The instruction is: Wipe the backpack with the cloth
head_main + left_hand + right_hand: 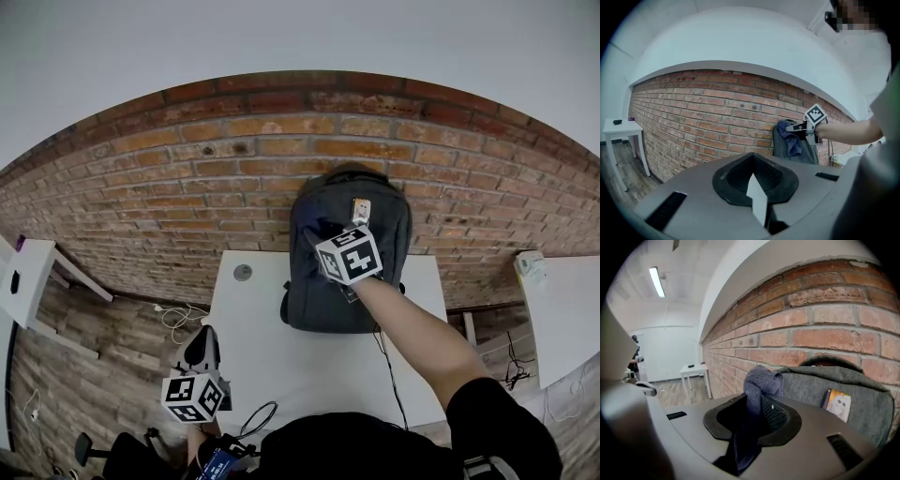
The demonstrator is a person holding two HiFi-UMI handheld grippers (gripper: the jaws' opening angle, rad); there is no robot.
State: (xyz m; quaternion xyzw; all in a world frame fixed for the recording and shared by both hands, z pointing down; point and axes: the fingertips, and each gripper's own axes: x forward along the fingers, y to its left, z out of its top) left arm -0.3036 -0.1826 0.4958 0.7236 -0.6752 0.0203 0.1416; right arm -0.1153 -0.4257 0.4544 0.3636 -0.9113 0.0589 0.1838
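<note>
Right gripper view: the right gripper (pixel 749 425) clamps the blue cloth (pixel 759 380), the grey backpack (pixel 825 385) just ahead of it against the brick wall (pixel 797 338) — the left gripper (pixel 202 349), closed on nothing, hangs well behind.

Backpack (pixel 323 281): dark grey, upright on white table (pixel 281 366), back to brick wall (pixel 187 187), small yellow tag on its front. Cloth (pixel 759 380): blue-grey, bunched, pinched in right gripper (pixel 330 234), against backpack's upper front.

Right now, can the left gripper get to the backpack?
Probably yes: the left gripper sits low at the table edge, near-left, and nothing stands between it and the backpack at the wall; the right arm crosses further right.
</note>
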